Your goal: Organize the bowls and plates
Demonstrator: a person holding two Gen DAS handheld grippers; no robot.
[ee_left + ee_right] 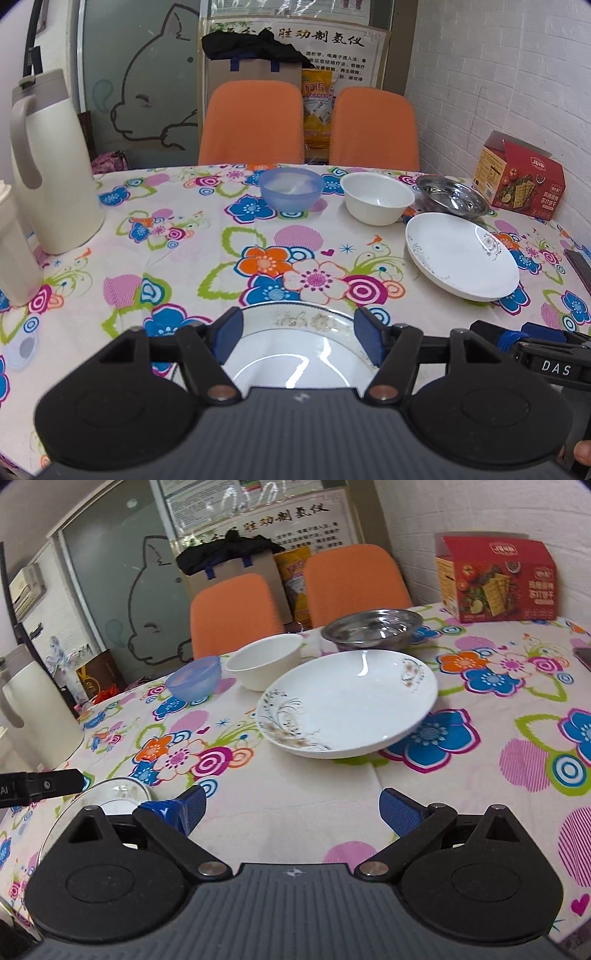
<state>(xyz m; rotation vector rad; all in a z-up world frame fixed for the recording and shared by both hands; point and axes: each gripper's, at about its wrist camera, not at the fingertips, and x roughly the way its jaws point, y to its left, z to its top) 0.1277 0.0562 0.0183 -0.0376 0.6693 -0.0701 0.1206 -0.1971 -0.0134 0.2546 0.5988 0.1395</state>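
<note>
A gold-patterned plate lies at the table's near edge, and my left gripper stands open over it, a blue pad on each side. Farther right rests a deep white plate with a fine floral print. Behind it stand a steel dish, a white bowl and a blue plastic bowl. In the right wrist view my right gripper is open above bare cloth, short of the white plate. The gold-patterned plate shows at its left, with the steel dish, white bowl and blue bowl beyond.
A cream thermos jug and a second pale container stand at the left. A red cracker box sits by the brick wall at the right. Two orange chairs face the far edge. A dark phone lies at the right edge.
</note>
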